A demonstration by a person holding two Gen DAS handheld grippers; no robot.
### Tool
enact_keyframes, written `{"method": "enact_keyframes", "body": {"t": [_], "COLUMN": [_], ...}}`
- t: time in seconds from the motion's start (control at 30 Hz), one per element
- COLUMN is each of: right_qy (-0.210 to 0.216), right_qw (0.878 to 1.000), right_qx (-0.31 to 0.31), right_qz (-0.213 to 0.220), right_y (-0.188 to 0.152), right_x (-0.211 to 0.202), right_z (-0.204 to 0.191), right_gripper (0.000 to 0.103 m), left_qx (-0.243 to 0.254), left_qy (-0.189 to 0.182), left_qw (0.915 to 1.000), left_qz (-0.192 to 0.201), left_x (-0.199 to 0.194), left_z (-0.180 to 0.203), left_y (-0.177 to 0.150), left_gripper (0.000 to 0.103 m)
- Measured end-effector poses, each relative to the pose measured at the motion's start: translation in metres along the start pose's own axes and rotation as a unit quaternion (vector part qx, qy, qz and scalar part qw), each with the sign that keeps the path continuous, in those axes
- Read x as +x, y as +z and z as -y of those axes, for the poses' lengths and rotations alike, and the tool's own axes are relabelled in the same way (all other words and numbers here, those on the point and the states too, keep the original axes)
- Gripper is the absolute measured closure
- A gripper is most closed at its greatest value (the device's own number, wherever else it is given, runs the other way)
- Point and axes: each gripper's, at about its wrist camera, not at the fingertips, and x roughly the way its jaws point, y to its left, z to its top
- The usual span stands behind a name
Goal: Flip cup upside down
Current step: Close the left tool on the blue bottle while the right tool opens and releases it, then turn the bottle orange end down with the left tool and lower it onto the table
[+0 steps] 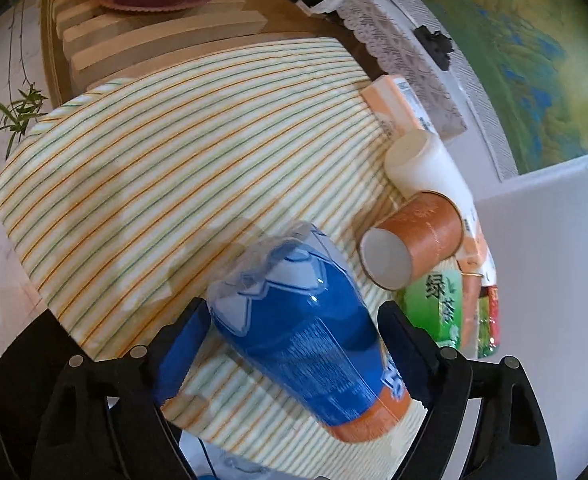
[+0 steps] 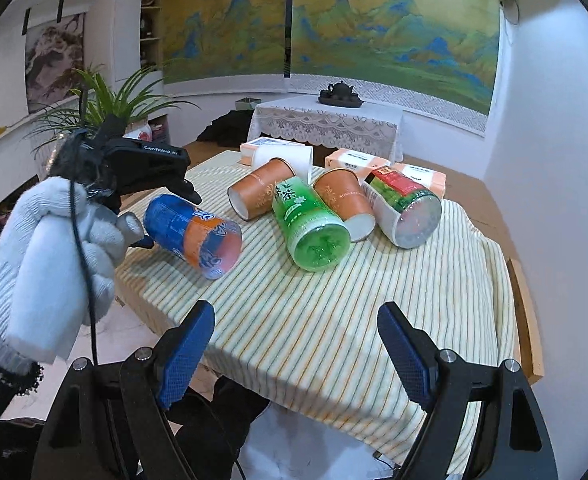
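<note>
A blue cup with an orange band (image 1: 305, 340) lies on its side between the fingers of my left gripper (image 1: 294, 320), which is shut on it. Its wide end is nearest the left wrist camera. In the right wrist view the same blue cup (image 2: 190, 236) hangs tilted just over the left edge of the striped cloth (image 2: 333, 312). There a gloved hand (image 2: 46, 264) holds my left gripper (image 2: 170, 220). My right gripper (image 2: 294, 320) stands open over the near part of the cloth, with nothing between its fingers.
Several cups lie on their sides at the back: an orange-brown cup (image 2: 260, 192), a green cup (image 2: 309, 224), another orange-brown cup (image 2: 345, 200), a red-and-green cup (image 2: 405, 212) and a white cup (image 2: 286, 160). Small boxes (image 2: 353, 160) sit behind them. A plant (image 2: 106, 100) stands at the left.
</note>
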Motion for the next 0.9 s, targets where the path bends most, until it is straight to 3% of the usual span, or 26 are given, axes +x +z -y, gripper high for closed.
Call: {"method": "enact_keyframes", "body": {"t": [0.3,0.57,0.67,0.73,0.9], "right_qy": [-0.013,-0.029,-0.031,-0.032,-0.046], "right_qw": [1.000,0.999,0.998,0.998,0.996], "right_qx": [0.012,0.040,0.048,0.056,0.066], "right_qz": [0.006,0.017,0.021,0.023,0.027], "right_y": [-0.005,-0.010,-0.011,-0.011,-0.014], "right_x": [0.004,0.000,-0.002,-0.003,-0.004], "right_z": [0.002,0.004,0.004,0.005,0.004], "right_gripper": [0.023,0.023,0.023,0.023,0.023], "left_qx": [0.028,0.132,0.208,0.266,0.340], "left_qy": [-0.001,-0.010,-0.007,0.002,0.011], "left_qw": [0.9994,0.9898,0.9749,0.9592,0.9338], "left_qz": [0.020,0.054,0.080,0.095,0.111], "left_x": [0.001,-0.025,-0.034,-0.037,-0.040], "left_z": [0.003,0.029,0.049,0.064,0.083], "left_y": [0.004,-0.005,-0.015,-0.023,-0.035], "left_gripper": [0.018,0.019,0.019,0.019,0.020]}}
